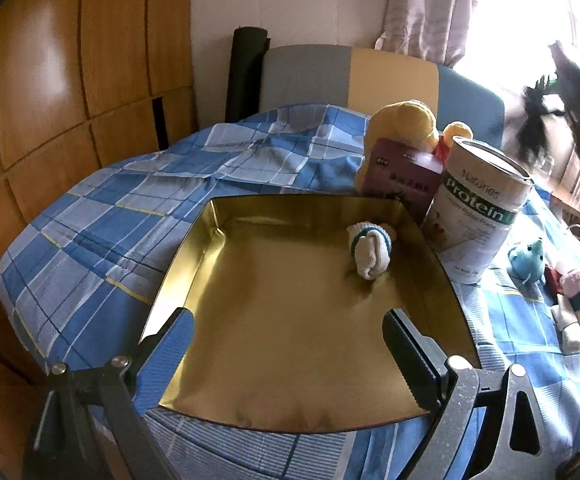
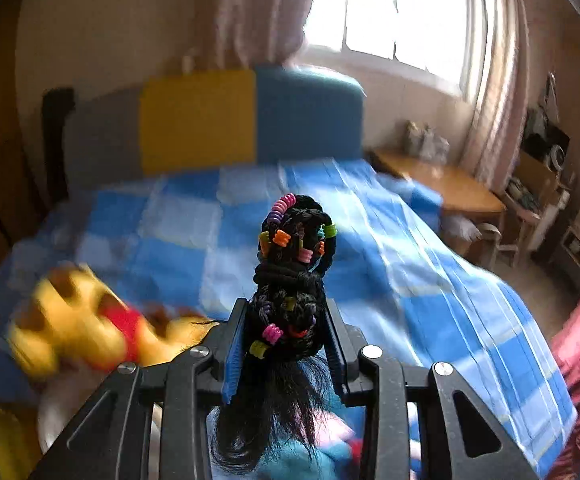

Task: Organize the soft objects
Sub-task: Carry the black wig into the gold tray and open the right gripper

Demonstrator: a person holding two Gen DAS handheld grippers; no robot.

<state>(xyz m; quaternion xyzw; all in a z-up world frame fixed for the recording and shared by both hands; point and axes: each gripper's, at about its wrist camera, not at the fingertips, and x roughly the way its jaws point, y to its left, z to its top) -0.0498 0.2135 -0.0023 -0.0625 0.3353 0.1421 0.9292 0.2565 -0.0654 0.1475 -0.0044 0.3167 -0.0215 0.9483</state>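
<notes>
Item: black beaded hairpiece (image 2: 290,280), in carry toward the gold tray (image 1: 218,216).

My left gripper (image 1: 290,344) hangs wide open and empty over the tray's near edge; rolled sock (image 1: 370,252) lies toward its far-right corner. My right gripper (image 2: 286,336), clamped on the hairpiece, rides above the bed (image 2: 430,280); I'd lower inside the walls before releasing.

Left tongs (image 1: 290,344) spread wide, angled downward, right tongs (image 2: 286,344) clamped shut, angled downward

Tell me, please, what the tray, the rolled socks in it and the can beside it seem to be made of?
Tray: thin metal, it seems; glossy gold with mirror-like walls. Rolled socks: knitted fabric, white with teal stripes. Can: probably metal under a printed label, with a shiny rim.
</notes>
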